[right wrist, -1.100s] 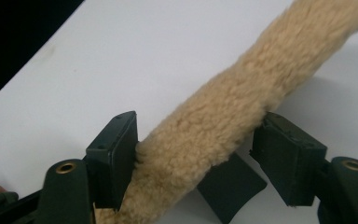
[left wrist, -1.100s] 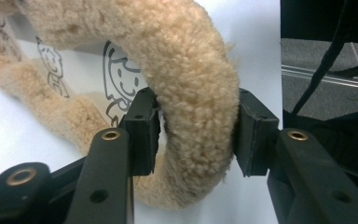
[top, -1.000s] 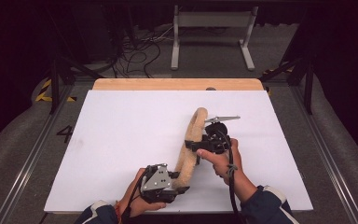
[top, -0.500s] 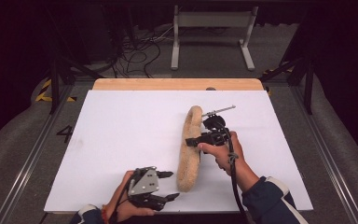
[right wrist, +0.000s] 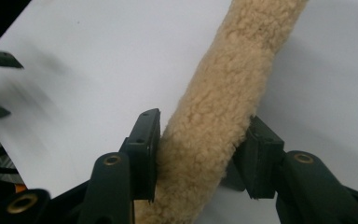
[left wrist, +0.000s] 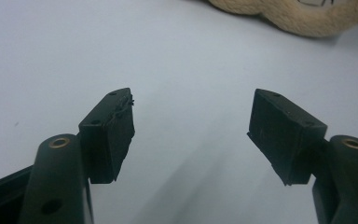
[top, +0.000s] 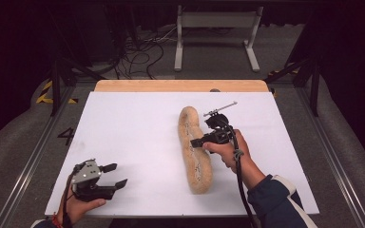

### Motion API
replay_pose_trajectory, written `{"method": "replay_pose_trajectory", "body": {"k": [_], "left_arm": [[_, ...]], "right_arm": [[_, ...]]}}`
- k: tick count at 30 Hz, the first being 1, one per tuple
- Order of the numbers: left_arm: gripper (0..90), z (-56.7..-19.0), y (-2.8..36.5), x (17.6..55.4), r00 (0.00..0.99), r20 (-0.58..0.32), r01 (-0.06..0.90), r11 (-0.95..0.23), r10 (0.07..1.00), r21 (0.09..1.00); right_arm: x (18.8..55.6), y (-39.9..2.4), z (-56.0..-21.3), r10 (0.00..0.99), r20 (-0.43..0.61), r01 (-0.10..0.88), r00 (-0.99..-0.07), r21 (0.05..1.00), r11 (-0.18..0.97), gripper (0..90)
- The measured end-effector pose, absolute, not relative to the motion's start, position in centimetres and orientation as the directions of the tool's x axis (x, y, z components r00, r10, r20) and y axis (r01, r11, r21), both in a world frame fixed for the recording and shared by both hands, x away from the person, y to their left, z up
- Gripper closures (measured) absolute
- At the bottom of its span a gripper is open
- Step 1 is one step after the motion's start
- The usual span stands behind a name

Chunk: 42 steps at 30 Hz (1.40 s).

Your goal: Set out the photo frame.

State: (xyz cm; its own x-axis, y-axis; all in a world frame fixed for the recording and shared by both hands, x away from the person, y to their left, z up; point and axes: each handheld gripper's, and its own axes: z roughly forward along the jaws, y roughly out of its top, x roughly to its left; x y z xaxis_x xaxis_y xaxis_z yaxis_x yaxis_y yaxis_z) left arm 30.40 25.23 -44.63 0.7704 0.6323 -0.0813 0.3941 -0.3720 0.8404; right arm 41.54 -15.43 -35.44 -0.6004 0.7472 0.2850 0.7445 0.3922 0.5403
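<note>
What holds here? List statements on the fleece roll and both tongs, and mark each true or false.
1. The right tongs grip the fleece roll. True: the pads press on both its sides, and the jaws have just been closing on it.
2. The left tongs hold the roll's near end. False: they are open with nothing between them, well apart from the roll. Their jaws have just been opening.
3. The fleece roll lies on the white sheet. True.
4. The roll hangs over the sheet's front edge. False: all of it lies within the sheet.
</note>
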Motion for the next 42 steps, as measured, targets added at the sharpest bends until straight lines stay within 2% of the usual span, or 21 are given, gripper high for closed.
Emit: {"method": "replay_pose_trajectory", "body": {"k": [5,12,19,23,29,33,38,42], "left_arm": [[30.8,-45.1,25.4,30.9,0.769,-0.081,0.407,-0.387,0.635,0.827],[30.5,-45.2,24.6,31.0,0.793,-0.088,0.403,-0.410,0.602,0.818],[30.3,-45.1,23.4,30.9,0.827,-0.079,0.375,-0.443,0.556,0.815],[29.8,-44.7,23.1,31.4,0.831,-0.060,0.360,-0.452,0.553,0.817],[27.7,-44.1,22.5,33.0,0.831,-0.046,0.344,-0.446,0.555,0.826],[22.2,-43.9,21.8,35.0,0.820,-0.035,0.341,-0.438,0.572,0.832],[18.9,-43.6,21.0,37.1,0.812,-0.012,0.324,-0.433,0.583,0.841],[18.1,-43.6,20.0,38.9,0.812,-0.005,0.316,-0.432,0.583,0.844]], "right_arm": [[42.2,-15.3,-35.3,0.690,0.273,0.700,-0.670,0.543,0.464,59.5],[43.6,-14.7,-35.0,0.596,0.251,0.626,-0.763,0.520,0.581,59.4],[45.1,-14.0,-34.5,0.468,0.198,0.502,-0.861,0.477,0.722,59.2],[45.3,-13.7,-34.3,0.442,0.179,0.472,-0.879,0.463,0.750,58.4],[44.8,-13.9,-34.3,0.461,0.136,0.463,-0.877,0.492,0.737,53.9],[43.7,-14.3,-34.0,0.501,0.081,0.456,-0.862,0.555,0.696,43.7],[41.4,-15.9,-33.1,0.554,0.008,0.423,-0.832,0.654,0.627,38.7],[38.7,-18.2,-32.7,0.614,-0.059,0.379,-0.787,0.740,0.556,40.3]]}}
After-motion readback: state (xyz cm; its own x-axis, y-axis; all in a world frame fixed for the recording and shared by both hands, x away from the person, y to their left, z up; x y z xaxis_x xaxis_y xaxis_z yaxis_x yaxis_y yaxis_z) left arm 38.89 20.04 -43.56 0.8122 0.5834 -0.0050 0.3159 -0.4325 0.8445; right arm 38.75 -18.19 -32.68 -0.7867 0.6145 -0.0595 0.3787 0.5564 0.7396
